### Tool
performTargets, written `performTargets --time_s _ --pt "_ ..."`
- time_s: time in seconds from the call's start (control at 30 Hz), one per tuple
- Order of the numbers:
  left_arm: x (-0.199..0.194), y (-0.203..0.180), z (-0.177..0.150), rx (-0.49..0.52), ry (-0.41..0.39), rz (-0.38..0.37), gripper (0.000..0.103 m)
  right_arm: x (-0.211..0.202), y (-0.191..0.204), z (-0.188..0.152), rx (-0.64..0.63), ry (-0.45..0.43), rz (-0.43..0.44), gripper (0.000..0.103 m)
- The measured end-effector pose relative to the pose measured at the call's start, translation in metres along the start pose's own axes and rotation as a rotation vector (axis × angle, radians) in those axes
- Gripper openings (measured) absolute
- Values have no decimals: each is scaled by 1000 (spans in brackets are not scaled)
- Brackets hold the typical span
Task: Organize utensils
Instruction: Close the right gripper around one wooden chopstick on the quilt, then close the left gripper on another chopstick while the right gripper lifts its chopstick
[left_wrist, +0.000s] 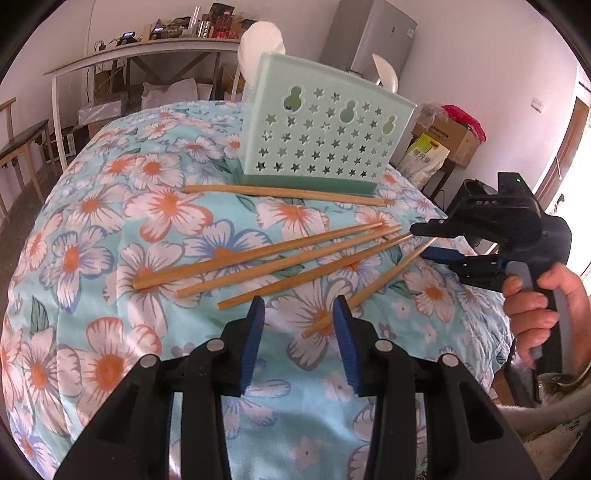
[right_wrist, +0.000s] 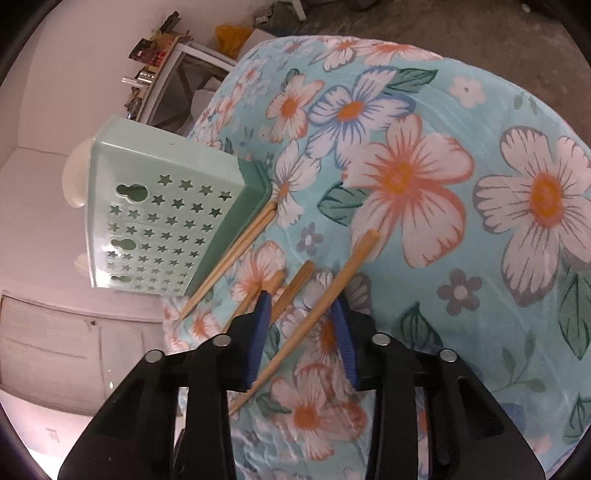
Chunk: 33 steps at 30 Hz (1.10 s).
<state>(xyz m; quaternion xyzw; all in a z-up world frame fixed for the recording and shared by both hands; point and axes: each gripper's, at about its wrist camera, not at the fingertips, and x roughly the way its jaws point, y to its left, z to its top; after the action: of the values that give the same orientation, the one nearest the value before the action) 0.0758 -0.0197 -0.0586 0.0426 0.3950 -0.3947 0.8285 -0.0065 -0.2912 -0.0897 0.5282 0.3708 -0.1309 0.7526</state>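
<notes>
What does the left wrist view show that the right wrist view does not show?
Only the left wrist view shows the right tongs from outside, the hand holding them, five chopsticks, a fridge and a white table. Only the right wrist view shows a yellow bag on the floor. Both show the green holder, chopsticks and the flowered cloth.

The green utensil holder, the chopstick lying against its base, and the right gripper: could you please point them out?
Green utensil holder (left_wrist: 325, 129): left wrist view, star-punched front wall.
Chopstick against its base (left_wrist: 284, 192): left wrist view, mid-shaft.
Right gripper (left_wrist: 419, 240): left wrist view, between fingertips.
</notes>
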Motion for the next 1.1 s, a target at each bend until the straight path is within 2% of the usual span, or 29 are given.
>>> performTargets --time_s 0.13,0.33,0.47,0.63,0.93,1.1 --pt "-4 -2 2 10 -7 -14 37 2 -6 1 23 -10 4 12" --pt "-6 -1 10 7 -12 -12 37 1 -14 4 7 27 51 12" --pt "-4 -7 21 36 -15 -13 37 1 -23 19 -13 79 91 12" --pt "11 -23 32 92 8 -41 37 -17 -30 29 -107 92 51 13" --pt "48 -74 56 321 9 -65 37 -24 -41 34 -167 120 63 14" --pt "75 -107 52 570 48 -46 31 -25 -49 37 -158 139 114 12"
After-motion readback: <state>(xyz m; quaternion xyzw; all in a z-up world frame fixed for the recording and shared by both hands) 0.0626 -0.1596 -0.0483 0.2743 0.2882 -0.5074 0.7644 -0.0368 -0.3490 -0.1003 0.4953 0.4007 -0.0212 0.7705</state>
